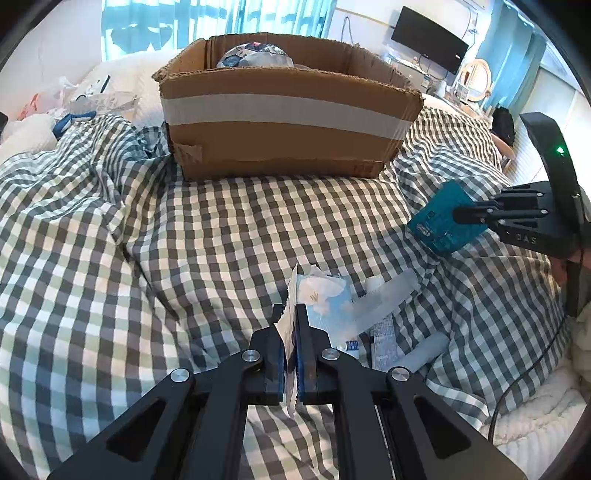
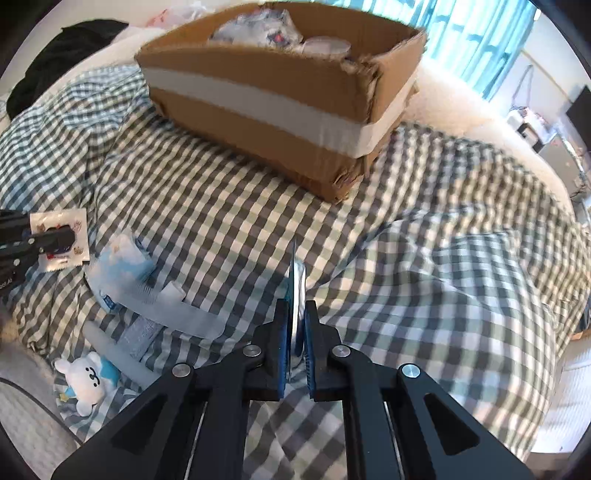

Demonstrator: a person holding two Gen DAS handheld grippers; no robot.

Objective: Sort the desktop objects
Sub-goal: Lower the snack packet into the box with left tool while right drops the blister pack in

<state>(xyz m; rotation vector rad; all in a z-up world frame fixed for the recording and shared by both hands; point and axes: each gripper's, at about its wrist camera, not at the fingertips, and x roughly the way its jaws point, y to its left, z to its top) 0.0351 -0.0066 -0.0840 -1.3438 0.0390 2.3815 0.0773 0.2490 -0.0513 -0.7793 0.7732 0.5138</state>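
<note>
Both grippers are loaded, left gripper [image 1: 290,332] clamped on a sticker packet [image 2: 61,236], right gripper [image 2: 295,314] pinching a teal packet [image 1: 448,221], so I'd clear the cardboard box [image 1: 280,114] rim before letting go.

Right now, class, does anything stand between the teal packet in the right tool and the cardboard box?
Nothing visible does: only bare checked bedding lies between the teal packet and the cardboard box, whose top is open.

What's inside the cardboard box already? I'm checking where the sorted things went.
The box holds crinkled plastic packets and a clear cup-like item. Its front wall hides everything lower down, so the full contents cannot be told.
</note>
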